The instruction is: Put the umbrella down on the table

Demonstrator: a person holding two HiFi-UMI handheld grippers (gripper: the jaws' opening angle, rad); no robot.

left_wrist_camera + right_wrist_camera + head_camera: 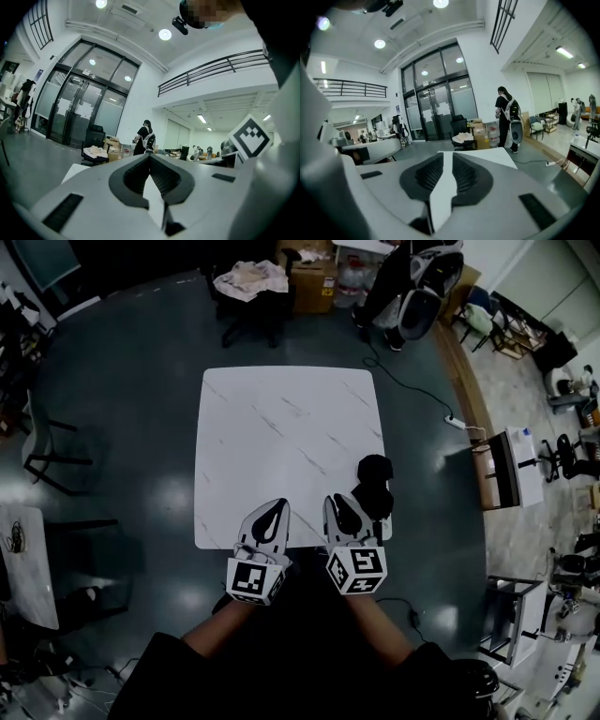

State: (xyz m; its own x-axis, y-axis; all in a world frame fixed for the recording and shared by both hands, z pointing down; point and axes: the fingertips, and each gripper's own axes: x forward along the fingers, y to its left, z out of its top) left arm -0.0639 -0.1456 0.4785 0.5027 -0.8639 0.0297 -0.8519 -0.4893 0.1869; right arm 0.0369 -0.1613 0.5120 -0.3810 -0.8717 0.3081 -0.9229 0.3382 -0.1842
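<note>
Two grippers hang side by side over the table's near edge in the head view: left gripper (275, 510) and right gripper (339, 504), both pointing away from the person. The black folded umbrella (375, 486) lies on the white marbled table (281, 418) near its right edge. It is just beside the right gripper's jaws, and contact can't be told.

Left gripper view: the left gripper (150, 156) has its jaw tips together with nothing between them. A strip of table top shows below the tips. A standing person with a backpack (144, 137) is far off, near the glass doors (79, 112).

Right gripper view: the right gripper (447, 154) has its jaws a narrow slit apart. Nothing is gripped, and table top shows through the slit.
</note>
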